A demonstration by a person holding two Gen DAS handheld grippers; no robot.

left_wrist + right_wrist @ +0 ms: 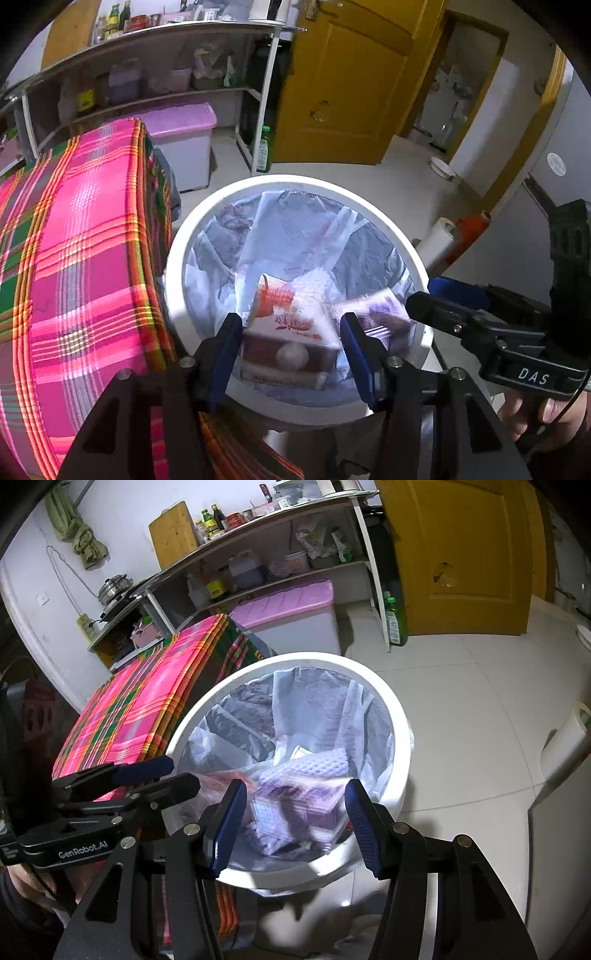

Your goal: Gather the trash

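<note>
A white trash bin [295,181] [369,675] with a thin plastic liner stands on the floor beside a cloth-covered table. Crumpled wrappers and a quilted white sheet [314,764] lie inside it. My left gripper [291,321] hangs over the near rim, with a white and red snack packet [284,295] spanning the gap between its blue pads; the packet is blurred. My right gripper [297,786] is over the bin too, and a blurred purple packet [295,805] fills its gap. Each gripper shows in the other's view: right [424,299], left [181,771].
A pink plaid cloth [81,240] covers the table touching the bin's left side. Behind stand a purple-lidded box [181,122], a kitchen shelf [258,528], a green bottle [264,147] and a yellow door [351,74]. A white roll [439,236] lies on the tiled floor at right.
</note>
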